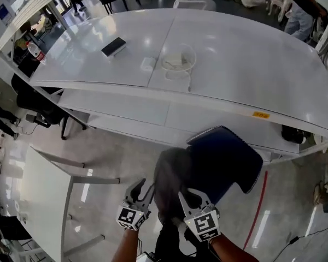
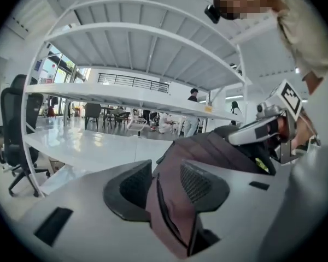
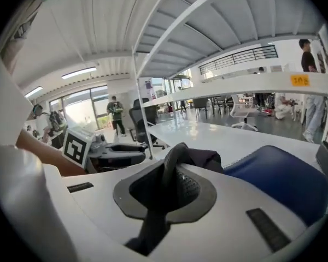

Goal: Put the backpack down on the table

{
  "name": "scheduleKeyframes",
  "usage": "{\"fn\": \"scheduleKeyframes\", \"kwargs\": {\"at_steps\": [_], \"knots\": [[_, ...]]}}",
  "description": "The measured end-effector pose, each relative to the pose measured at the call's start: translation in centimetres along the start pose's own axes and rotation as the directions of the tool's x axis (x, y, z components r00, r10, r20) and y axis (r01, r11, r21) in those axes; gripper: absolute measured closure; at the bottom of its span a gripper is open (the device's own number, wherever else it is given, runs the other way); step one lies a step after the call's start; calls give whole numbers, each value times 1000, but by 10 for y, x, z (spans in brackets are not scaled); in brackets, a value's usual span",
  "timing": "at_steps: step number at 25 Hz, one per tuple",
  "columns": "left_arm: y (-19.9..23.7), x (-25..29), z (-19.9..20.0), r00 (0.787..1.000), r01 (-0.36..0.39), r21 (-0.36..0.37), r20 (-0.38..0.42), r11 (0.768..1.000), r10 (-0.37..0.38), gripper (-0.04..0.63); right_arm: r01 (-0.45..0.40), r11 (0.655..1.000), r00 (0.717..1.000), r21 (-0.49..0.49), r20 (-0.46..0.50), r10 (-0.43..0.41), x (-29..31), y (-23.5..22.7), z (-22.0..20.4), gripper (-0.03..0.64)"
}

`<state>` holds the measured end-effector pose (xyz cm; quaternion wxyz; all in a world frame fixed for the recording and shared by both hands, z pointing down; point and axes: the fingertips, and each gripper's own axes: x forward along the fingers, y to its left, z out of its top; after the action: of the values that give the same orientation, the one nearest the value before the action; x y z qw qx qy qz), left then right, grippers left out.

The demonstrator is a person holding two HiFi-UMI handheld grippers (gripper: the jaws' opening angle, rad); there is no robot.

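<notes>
The backpack (image 1: pixel 221 162), dark grey with a navy panel, hangs off the floor in front of the long white table (image 1: pixel 246 59), below its top. My left gripper (image 1: pixel 144 190) is shut on a fold of the grey fabric (image 2: pixel 172 201), which fills the gap between its pads. My right gripper (image 1: pixel 192 196) is shut on a dark strap (image 3: pixel 172 165) that runs up between its jaws. The navy panel (image 3: pixel 279 179) shows to the right in the right gripper view. Each gripper sees the other: the right gripper (image 2: pixel 262 127) and the left gripper (image 3: pixel 115 154).
On the table lie a black flat box (image 1: pixel 113 46), a small white box (image 1: pixel 147 64) and a coiled white cable (image 1: pixel 179 62). A lower shelf (image 1: pixel 153 111) runs under the top. A small white table (image 1: pixel 41 201) and a black office chair (image 1: pixel 35 105) stand at left.
</notes>
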<state>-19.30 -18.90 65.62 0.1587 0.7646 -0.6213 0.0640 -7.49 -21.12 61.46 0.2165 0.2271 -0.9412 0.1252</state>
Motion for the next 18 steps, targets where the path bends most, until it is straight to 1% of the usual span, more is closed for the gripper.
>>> {"fn": "scheduleKeyframes", "kwargs": {"at_steps": [2,4,5,6,7,8,9,11,12,14,16,17,18], "knots": [[-16,-18,9,1000,-2,16,15,1000,2,453,-55,997,998,-59,-34,53,-3,9,5,575],[-34,-32,18,999,39,50,18,998,-40,451,-109,988,992,-108,-79,101,-8,20,4,574],[-42,-37,24,997,81,74,9,994,-82,448,-133,983,987,-130,-101,121,-11,27,3,575],[-51,-40,30,991,137,109,-8,985,-137,434,-156,977,983,-148,-121,138,-15,33,1,575],[-59,-41,34,980,201,155,-35,967,-198,412,-175,971,979,-164,-137,153,-18,38,-1,575],[-68,-40,34,963,267,210,-77,941,-257,381,-191,965,975,-178,-150,165,-20,42,-3,575],[-77,-39,31,943,329,269,-133,905,-304,344,-206,959,971,-195,-160,176,-23,45,-3,575],[-95,-37,16,899,432,375,-250,820,-359,319,-237,943,965,-234,-172,200,-26,53,-3,575],[-105,-37,11,879,471,412,-290,780,-377,316,-255,932,961,-256,-177,214,-28,58,-2,575],[-123,-36,2,846,530,465,-345,710,-406,316,-299,900,949,-317,-200,244,-30,68,-5,574],[-136,-35,-10,818,573,512,-407,640,-407,311,-350,856,931,-381,-245,272,-29,78,-15,574],[-141,-34,-17,809,585,532,-431,612,-399,311,-374,834,922,-406,-264,284,-29,83,-21,574],[-146,-34,-22,811,583,546,-439,601,-388,313,-390,818,916,-422,-273,295,-28,88,-26,574]]}}
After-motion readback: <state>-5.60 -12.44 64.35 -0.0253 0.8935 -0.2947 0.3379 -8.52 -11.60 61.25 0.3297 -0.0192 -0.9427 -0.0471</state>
